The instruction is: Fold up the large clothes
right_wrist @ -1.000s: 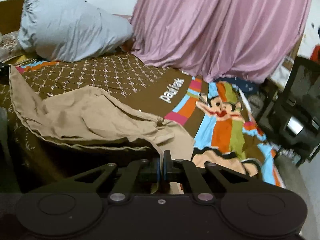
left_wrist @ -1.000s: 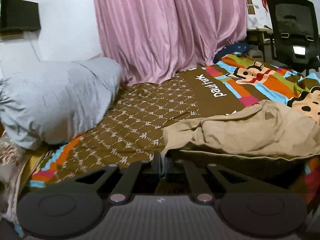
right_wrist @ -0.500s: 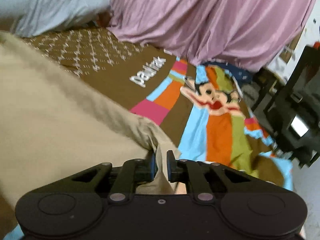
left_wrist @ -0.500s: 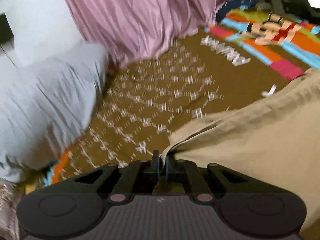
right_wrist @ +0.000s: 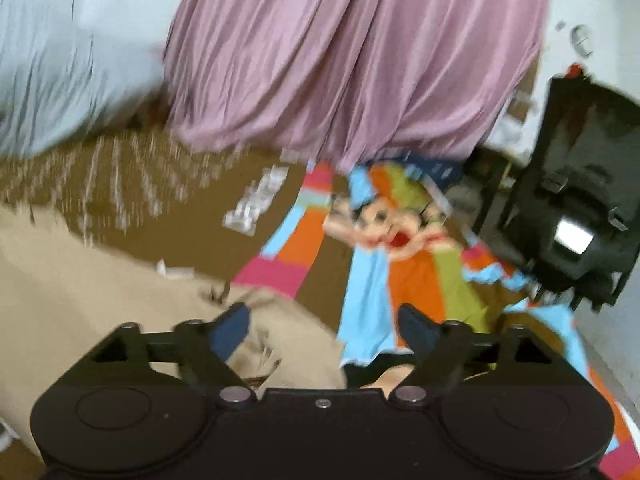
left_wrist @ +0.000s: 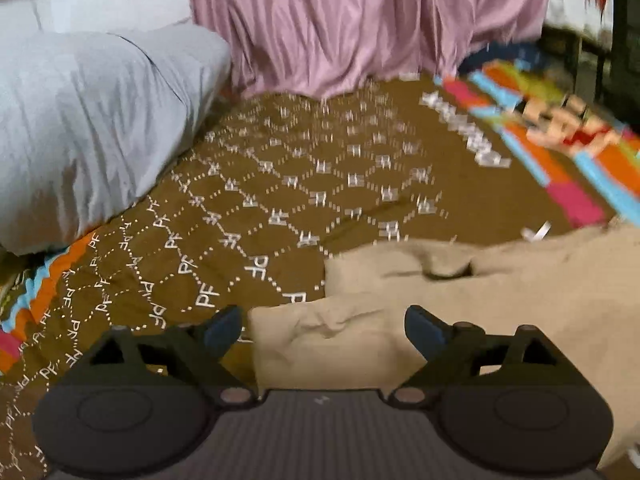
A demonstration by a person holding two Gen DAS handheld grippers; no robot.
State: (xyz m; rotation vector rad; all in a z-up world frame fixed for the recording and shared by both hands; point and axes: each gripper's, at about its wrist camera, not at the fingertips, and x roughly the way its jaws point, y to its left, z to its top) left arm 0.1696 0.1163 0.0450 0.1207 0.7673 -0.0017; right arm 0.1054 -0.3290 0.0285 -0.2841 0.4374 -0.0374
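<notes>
Pink curtain (left_wrist: 360, 20) hangs beyond the bed (left_wrist: 320, 168), whose brown cover repeats "PF". My left gripper (left_wrist: 323, 330) and right gripper (right_wrist: 323, 326) have just spread, each with the crumpled tan garment (left_wrist: 500, 300) lying loose between its fingers.

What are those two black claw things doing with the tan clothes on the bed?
A person is folding a big tan garment on the bed's brown bedspread. The left gripper and right gripper have just been opening, letting go of it. The cloth now lies loose between the open fingers.
</notes>
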